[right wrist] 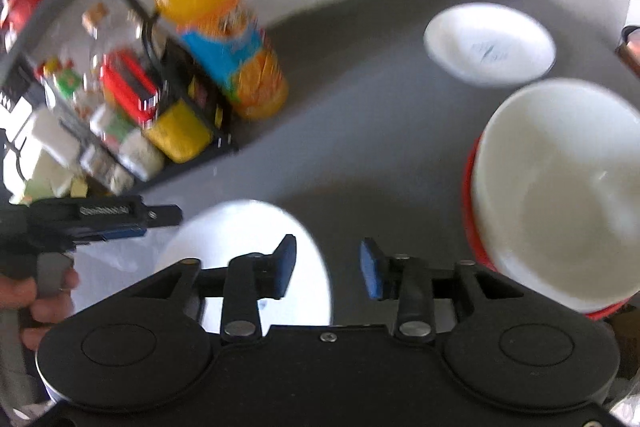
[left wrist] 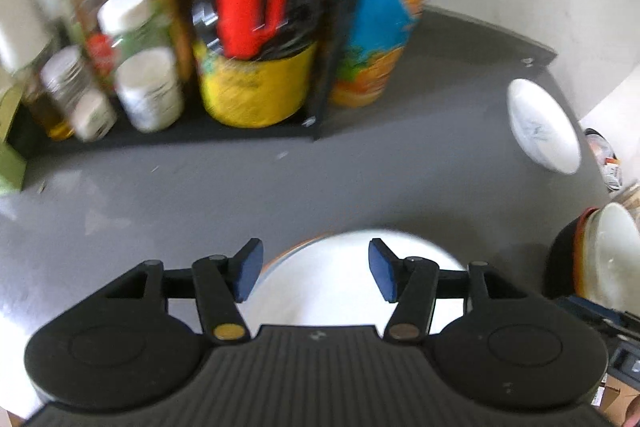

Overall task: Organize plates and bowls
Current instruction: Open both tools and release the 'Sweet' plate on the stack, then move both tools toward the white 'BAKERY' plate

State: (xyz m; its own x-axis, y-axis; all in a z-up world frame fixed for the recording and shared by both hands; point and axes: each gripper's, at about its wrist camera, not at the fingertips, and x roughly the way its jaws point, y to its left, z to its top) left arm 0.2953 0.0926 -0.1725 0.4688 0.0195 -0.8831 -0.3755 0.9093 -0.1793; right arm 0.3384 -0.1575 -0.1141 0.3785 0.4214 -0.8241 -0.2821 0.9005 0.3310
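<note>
the left gripper point(left wrist: 316, 269) hovers over the near white plate point(left wrist: 348, 279) on the grey counter point(left wrist: 200, 187), its blue pads spread wide with nothing between them, and the right gripper point(right wrist: 328, 269) is likewise open and empty, between that plate point(right wrist: 240, 239) and the white bowl point(right wrist: 560, 195) nested in a red one point(right wrist: 470, 223). a second small plate point(right wrist: 490, 43) lies well apart toward the back. these look like rigid, glazed, slippery and breakable pieces, so the rim edge is probably the best hold.
</note>
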